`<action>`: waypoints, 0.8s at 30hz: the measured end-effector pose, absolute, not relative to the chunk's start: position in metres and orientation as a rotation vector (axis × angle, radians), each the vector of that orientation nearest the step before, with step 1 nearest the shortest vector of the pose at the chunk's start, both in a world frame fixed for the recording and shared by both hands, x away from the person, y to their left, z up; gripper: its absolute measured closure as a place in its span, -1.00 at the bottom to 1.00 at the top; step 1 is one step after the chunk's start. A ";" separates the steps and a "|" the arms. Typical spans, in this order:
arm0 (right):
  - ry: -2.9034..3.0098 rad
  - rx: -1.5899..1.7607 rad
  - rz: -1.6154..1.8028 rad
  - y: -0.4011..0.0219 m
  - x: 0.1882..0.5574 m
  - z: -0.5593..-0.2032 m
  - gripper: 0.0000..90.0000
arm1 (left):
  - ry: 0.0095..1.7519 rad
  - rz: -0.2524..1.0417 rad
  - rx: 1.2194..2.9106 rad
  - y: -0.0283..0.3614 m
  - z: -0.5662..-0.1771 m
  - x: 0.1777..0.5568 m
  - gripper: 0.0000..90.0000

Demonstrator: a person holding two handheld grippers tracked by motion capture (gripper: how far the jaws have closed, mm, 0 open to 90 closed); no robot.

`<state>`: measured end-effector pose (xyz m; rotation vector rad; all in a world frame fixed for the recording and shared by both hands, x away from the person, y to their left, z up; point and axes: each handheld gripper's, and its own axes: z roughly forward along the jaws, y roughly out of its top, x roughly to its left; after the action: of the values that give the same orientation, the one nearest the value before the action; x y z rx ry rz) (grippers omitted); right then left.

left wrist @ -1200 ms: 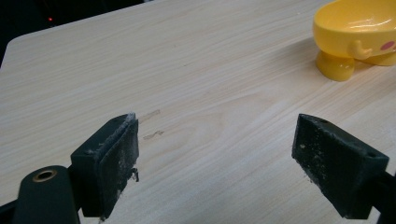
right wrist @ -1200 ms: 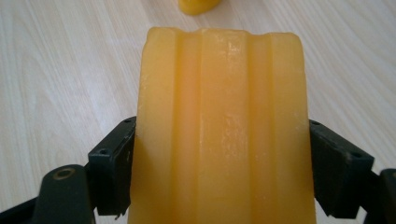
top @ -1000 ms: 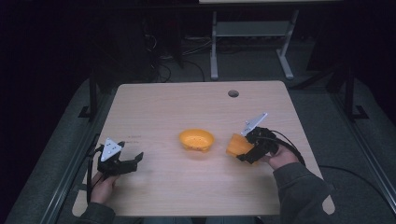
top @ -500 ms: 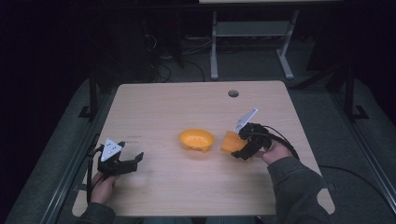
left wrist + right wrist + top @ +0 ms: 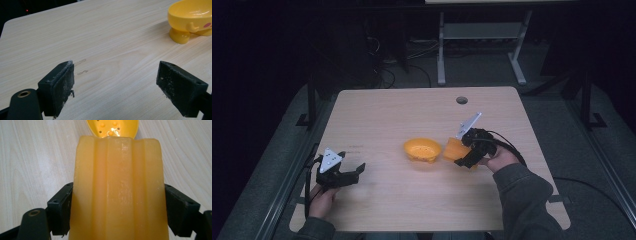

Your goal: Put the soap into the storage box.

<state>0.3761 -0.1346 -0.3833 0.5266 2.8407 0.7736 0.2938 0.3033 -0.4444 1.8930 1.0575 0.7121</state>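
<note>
While its jaws pinch the orange ribbed block (image 5: 117, 190) from both sides, the right gripper (image 5: 464, 152) holds it tilted above the table (image 5: 392, 115), just beside the yellow bowl (image 5: 422, 149). In the right gripper view, the bowl's perforated inside shows past the block's top edge. Well apart, the left gripper (image 5: 343, 175) rests low near the table's front left edge, jaws spread wide over bare wood.

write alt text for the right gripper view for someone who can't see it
A ribbed orange block stands clamped between the right gripper's two black jaws. Just beyond its top edge is a yellow bowl with small holes, on a pale wooden table.
</note>
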 end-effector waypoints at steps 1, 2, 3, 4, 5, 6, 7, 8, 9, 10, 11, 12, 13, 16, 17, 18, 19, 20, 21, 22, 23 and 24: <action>2.841 0.525 0.773 -0.134 0.377 -0.383 -0.55 | 1.057 0.712 1.894 0.303 -0.444 0.294 -0.69; 2.845 0.530 0.769 -0.134 0.377 -0.384 -0.55 | 1.058 0.712 1.893 0.303 -0.444 0.294 -0.69; 2.843 0.525 0.768 -0.134 0.377 -0.384 -0.55 | 1.057 0.712 1.894 0.303 -0.444 0.294 -0.69; 2.843 0.525 0.768 -0.134 0.377 -0.384 -0.55 | 1.057 0.712 1.894 0.303 -0.444 0.294 -0.69; 2.850 0.530 0.758 -0.132 0.378 -0.384 -0.55 | 1.057 0.711 1.895 0.303 -0.444 0.294 -0.69; 2.850 0.530 0.758 -0.132 0.378 -0.384 -0.55 | 1.057 0.711 1.895 0.303 -0.444 0.294 -0.69; 2.848 0.519 0.755 -0.132 0.378 -0.384 -0.55 | 1.058 0.712 1.894 0.303 -0.444 0.294 -0.69; 2.847 0.513 0.757 -0.130 0.379 -0.381 -0.55 | 1.058 0.712 1.893 0.303 -0.444 0.294 -0.69; 2.847 0.513 0.757 -0.130 0.379 -0.381 -0.55 | 1.058 0.712 1.893 0.303 -0.444 0.294 -0.69; 2.842 0.507 0.765 -0.128 0.379 -0.379 -0.55 | 1.056 0.713 1.894 0.304 -0.444 0.294 -0.69; 2.841 0.499 0.769 -0.127 0.379 -0.378 -0.55 | 1.056 0.713 1.895 0.304 -0.444 0.294 -0.69; 2.840 0.494 0.770 -0.126 0.380 -0.376 -0.55 | 1.056 0.712 1.894 0.304 -0.444 0.294 -0.69; 2.841 0.495 0.769 -0.124 0.379 -0.375 -0.55 | 1.056 0.712 1.894 0.304 -0.444 0.294 -0.69; 2.841 0.487 0.773 -0.122 0.380 -0.373 -0.55 | 1.053 0.715 1.891 0.304 -0.444 0.294 -0.69; 2.844 0.499 0.775 -0.121 0.380 -0.373 -0.55 | 1.053 0.715 1.892 0.304 -0.444 0.294 -0.69; 2.849 0.479 0.763 -0.119 0.382 -0.372 -0.55 | 1.056 0.714 1.890 0.304 -0.444 0.294 -0.69; 2.849 0.477 0.760 -0.118 0.382 -0.372 -0.55 | 1.056 0.715 1.888 0.304 -0.444 0.294 -0.69; 2.847 0.476 0.756 -0.118 0.383 -0.372 -0.55 | 1.056 0.715 1.888 0.304 -0.444 0.294 -0.69; 2.847 0.476 0.756 -0.118 0.383 -0.372 -0.55 | 1.056 0.715 1.888 0.304 -0.444 0.294 -0.69; 2.848 0.476 0.760 -0.115 0.384 -0.372 -0.55 | 1.054 0.714 1.891 0.304 -0.444 0.294 -0.69; 2.848 0.465 0.758 -0.115 0.385 -0.372 -0.55 | 1.054 0.714 1.891 0.304 -0.444 0.294 -0.69; 2.848 0.465 0.758 -0.115 0.385 -0.372 -0.55 | 1.053 0.715 1.892 0.304 -0.444 0.294 -0.69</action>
<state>0.3848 -0.1147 -0.3719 0.4649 2.8482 0.7580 0.2936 0.3038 -0.4441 1.8924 1.0531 0.7147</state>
